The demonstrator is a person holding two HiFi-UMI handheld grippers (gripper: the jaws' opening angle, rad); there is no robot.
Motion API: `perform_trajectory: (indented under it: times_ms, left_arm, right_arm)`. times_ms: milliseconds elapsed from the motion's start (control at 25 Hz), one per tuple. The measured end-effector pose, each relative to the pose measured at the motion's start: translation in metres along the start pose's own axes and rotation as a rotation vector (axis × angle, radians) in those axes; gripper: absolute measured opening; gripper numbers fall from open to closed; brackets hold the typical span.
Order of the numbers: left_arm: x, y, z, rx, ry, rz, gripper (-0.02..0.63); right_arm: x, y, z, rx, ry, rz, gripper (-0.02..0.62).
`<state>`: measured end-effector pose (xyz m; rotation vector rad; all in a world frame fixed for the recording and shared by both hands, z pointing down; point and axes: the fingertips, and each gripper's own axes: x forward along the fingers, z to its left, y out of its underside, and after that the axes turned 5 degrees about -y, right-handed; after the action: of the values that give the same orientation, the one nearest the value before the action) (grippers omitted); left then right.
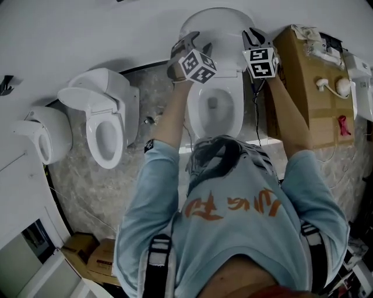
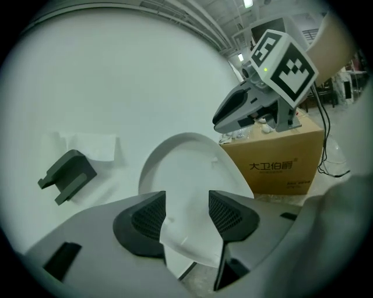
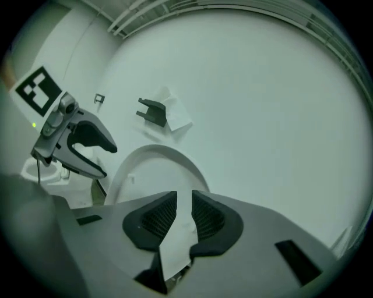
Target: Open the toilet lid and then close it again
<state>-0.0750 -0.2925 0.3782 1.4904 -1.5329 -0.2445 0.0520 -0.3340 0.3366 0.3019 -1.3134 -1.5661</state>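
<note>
Left gripper view: "大卫伯爵" cardboard box [image 2: 274, 152]

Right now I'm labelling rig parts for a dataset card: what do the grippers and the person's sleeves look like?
The left gripper and right gripper have grey bodies and black, ribbed fingers. Each carries a white cube with black square markers. A black cable hangs below the right one. The sleeves are light blue.

Soft even indoor light, muted colours, bright ceiling lamp [image 2: 248, 3], fisheye warping, dark corners in gripper views
</note>
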Motion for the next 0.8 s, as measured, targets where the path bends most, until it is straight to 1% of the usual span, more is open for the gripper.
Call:
perform_trajectory:
  times_ms: [160,240,320,480,800]
  left_arm:
    - [-0.034,0.027,-0.043,-0.028,0.018,0.056,0.247]
    - [-0.052,0.04,-0.065,-0.034,0.028,0.083,0.247]
    - [-0.068,0.05,-0.086,-0.036,0.04,0.105,0.247]
    - [-0.093,0.069,-0.13,-0.038,0.075,0.148,0.247]
    - [-0.124,0.121,-0.225,-0.049,0.19,0.259,0.239]
  right_arm:
    - [-0.033,0.025,0.016,0.155,-0.051,-0.047,0.075]
    - [-0.051,0.037,0.028,0.203,-0.077,-0.063,0.07]
    - [-0.066,0.049,0.042,0.227,-0.115,-0.071,0.066]
    - [-0.09,0.075,0.072,0.234,-0.207,-0.067,0.066]
    - [-0.122,0.154,0.148,0.172,-0.379,0.048,0.159]
